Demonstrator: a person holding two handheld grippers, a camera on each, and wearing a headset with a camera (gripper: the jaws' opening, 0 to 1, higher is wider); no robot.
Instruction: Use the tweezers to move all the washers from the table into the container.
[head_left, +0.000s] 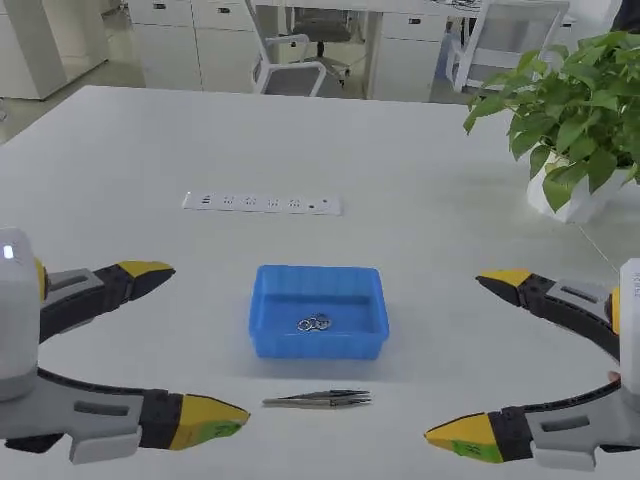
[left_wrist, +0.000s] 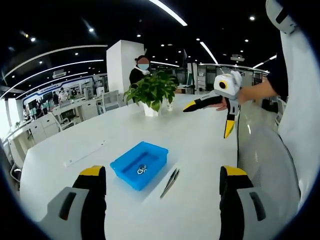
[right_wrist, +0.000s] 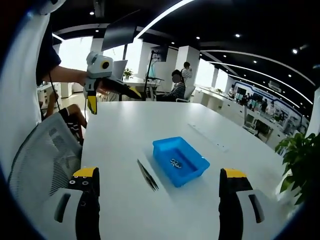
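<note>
Fingers (head_left: 200, 415) of the left gripper (head_left: 210, 340) and of the right gripper (head_left: 452, 357), head view: both pairs are spread wide, yellow tips well apart, holding nothing. Between the two grippers stands the blue container (head_left: 318, 345), with a small cluster of washers (head_left: 314, 323) on its floor. The tweezers (head_left: 317, 399) lie flat on the table (head_left: 120, 160) just beside the container's near wall, between the lower fingertips and touching neither.

Left gripper view: its own fingers are wide apart and empty. The container lies ahead between them with the washers inside, and the tweezers lie just to its right. The right gripper is raised beyond, jaws parted.

Right gripper view: its own fingers are wide apart and empty. The container lies ahead between them, with the tweezers just to its left. The left gripper is raised at far left.
</note>
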